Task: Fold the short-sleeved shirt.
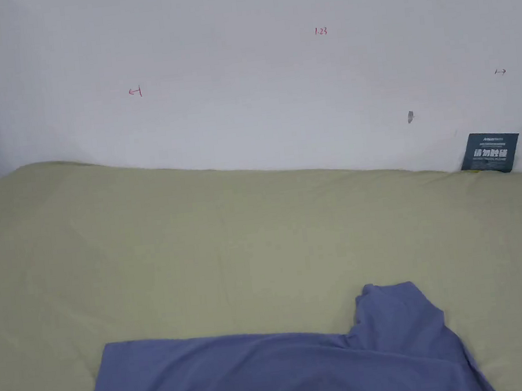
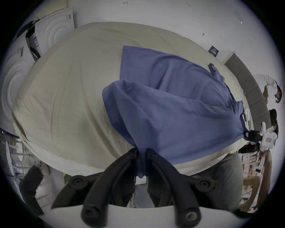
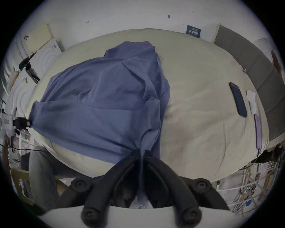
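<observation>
The left tool (image 2: 141, 152) has its two black jaws pinched together on a gathered corner of a blue short-sleeved shirt (image 2: 169, 111); cloth bunches between them and hangs a little below. The right tool (image 3: 140, 152) grips the same way, jaws pressed close on a twisted bunch of the shirt (image 3: 98, 98) at the other near corner. In the left gripper view the right tool (image 2: 246, 135) appears far off at the right, holding the stretched edge; in the right gripper view the left tool (image 3: 28, 122) shows at the far left edge.

Between the two grips the near edge is lifted and pulled fairly taut, while the rest of the shirt (image 1: 284, 371) lies on a bed (image 1: 201, 252) covered in a pale green sheet, one sleeve turned up toward the wall. A dark phone (image 3: 238, 99) rests well apart on the bed's right side.

The fabric looks thin, light and limp: it sags, creases and folds over itself readily, so it should not hold a shape unaided. Corners, hem and shoulder seams seem the best places to hold, keeping the edge tensioned so it lays flat.
</observation>
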{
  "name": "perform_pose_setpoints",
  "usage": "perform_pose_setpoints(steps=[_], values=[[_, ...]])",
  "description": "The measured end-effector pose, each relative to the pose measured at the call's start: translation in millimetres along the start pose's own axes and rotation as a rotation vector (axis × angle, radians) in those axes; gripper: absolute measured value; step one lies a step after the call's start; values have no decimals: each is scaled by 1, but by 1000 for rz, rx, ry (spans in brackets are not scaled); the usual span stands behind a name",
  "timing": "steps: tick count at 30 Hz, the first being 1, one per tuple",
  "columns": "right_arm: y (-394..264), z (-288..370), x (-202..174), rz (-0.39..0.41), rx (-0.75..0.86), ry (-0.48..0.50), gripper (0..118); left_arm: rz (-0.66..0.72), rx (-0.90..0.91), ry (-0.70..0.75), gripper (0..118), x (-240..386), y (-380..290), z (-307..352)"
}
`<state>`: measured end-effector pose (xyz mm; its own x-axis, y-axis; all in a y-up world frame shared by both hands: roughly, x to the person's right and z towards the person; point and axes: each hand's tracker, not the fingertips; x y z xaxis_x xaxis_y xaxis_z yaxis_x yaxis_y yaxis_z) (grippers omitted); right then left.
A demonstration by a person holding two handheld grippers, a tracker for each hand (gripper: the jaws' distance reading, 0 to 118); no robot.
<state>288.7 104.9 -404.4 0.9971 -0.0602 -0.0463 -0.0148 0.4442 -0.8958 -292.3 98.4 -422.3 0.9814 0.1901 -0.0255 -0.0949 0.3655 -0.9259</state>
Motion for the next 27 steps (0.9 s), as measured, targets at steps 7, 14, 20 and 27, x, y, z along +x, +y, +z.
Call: perform_pose_setpoints(steps=[7,14,20,27], values=[[6,97,1,-2,269,51,83,162,136,-55,80,-7,-1,74],[33,162,-78,85,631,-29,80,-162,635,99,76,107,15,149],[17,163,-141,75,711,52,20,-189,759,102,0,181,-20,149],[-22,128,-183,123,611,127,1,-250,625,21,0,207,-67,129]])
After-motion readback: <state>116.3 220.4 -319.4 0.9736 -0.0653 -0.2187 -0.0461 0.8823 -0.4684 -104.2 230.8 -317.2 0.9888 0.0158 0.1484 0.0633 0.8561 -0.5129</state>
